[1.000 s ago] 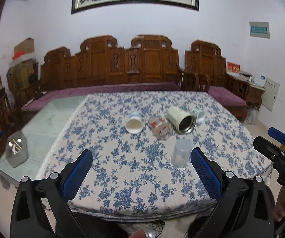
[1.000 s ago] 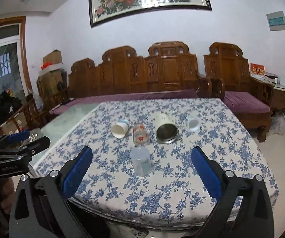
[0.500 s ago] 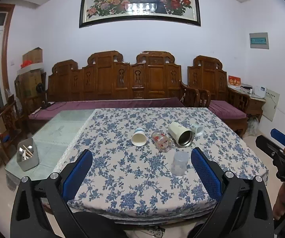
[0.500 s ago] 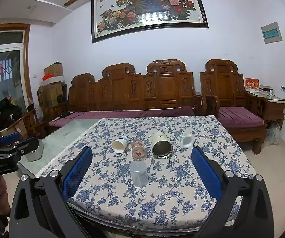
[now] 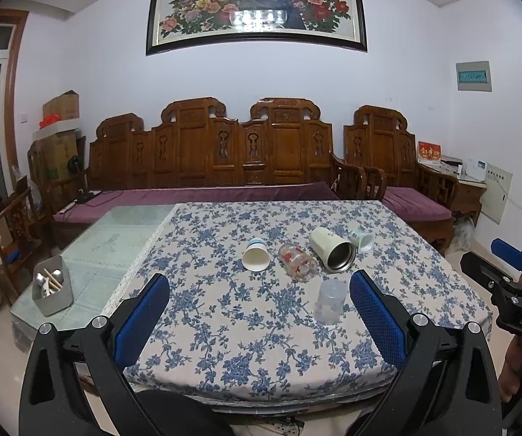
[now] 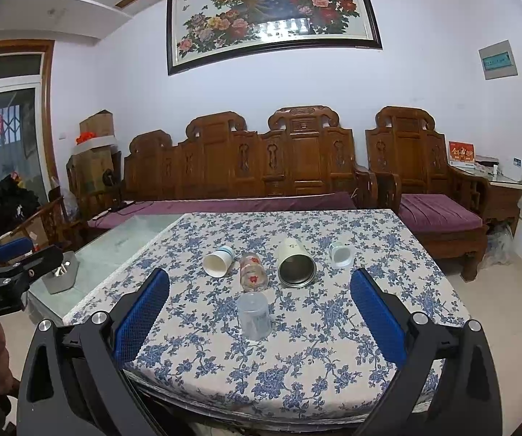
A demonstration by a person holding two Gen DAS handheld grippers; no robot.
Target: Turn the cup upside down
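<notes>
A floral-cloth table fills the lower frame before carved wooden benches; since a second ago both views have pulled back; the left gripper and right gripper gape wide, empty; the clear cup stands inverted at lower centre, apparently already flipped.

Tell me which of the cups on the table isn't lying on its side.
The clear plastic cup, nearest the camera, stands on the tablecloth; it looks already upside down. The paper cup, glass, steel-lined mug and small cup behind it all lie tipped over.
</notes>
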